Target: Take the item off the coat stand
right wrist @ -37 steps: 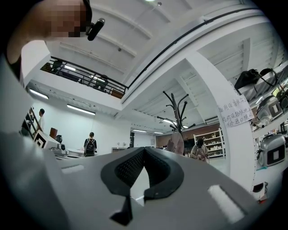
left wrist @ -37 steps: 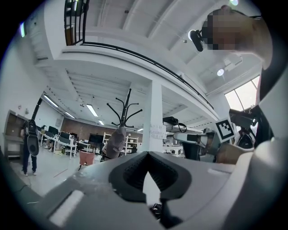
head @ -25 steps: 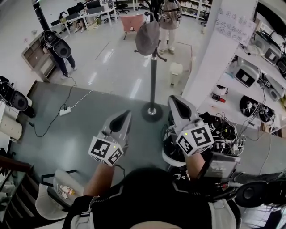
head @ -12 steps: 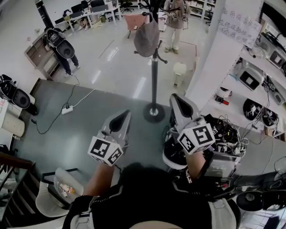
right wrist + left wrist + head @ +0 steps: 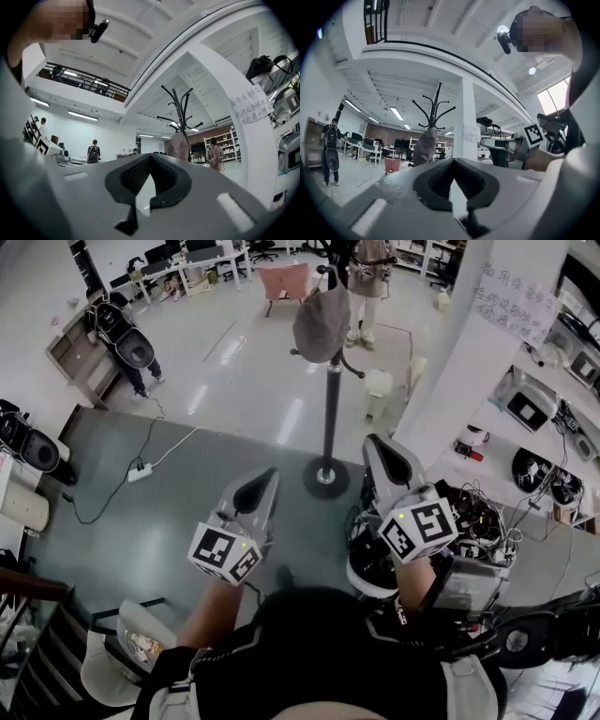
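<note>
Grey and slack, the item (image 5: 321,322) hangs from a hook high on the black coat stand (image 5: 330,413), resting against the upper pole and well above the floor. The stand's round base sits at the far edge of the dark floor strip (image 5: 187,512), just where it meets the pale glossy floor (image 5: 244,381). The left tool (image 5: 267,476) and the right tool (image 5: 375,442) are held out in front of the person, one to each side of that base in the head view. Both are well apart from the item and touch nothing. Each tool has its jaws together, tips meeting, with nothing between them. The left gripper view shows the item above and left of its closed tips, and the right gripper view shows it above and right. A white pillar (image 5: 469,352) bearing a paper notice stands right of the stand.
</note>
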The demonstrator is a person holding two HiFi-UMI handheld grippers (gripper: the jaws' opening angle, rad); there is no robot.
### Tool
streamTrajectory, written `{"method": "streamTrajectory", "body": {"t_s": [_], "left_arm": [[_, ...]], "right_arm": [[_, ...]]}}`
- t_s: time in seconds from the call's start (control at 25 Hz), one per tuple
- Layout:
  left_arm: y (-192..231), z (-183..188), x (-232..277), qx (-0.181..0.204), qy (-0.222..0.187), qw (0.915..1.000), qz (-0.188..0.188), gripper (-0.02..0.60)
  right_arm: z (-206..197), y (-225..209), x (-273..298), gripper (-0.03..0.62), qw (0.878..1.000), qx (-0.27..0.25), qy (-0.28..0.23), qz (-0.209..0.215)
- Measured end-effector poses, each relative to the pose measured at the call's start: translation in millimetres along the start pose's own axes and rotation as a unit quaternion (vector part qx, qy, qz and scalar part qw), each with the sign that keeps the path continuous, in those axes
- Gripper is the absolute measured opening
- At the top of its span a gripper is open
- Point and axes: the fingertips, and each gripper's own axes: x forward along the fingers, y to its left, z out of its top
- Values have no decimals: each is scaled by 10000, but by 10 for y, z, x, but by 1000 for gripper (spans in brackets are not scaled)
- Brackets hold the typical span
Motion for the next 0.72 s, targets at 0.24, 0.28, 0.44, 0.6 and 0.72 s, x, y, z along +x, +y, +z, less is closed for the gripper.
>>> {"method": "streamTrajectory", "body": {"t_s": [0.24,0.28,0.44,0.6,0.72], "left_arm": [[292,54,65,23,-52,9999,-95,17],[331,46,75,-2,-47,9999,-93,17],[491,68,129,-15,-75,9998,-157,17],[702,90,138,-12,-101,9997,-232,17],[838,87,162,-29,-119,9995,-285,17]], "right_arm": [[-10,9,272,9,9999,-62,-23,-108],[-26,10,307,9,9999,-66,-16,-116],[-31,23,468,9,9998,-101,-34,-157],[-34,97,666,9,9997,-153,-57,-205],[-36,107,787,9,9995,-180,-88,-256]]}}
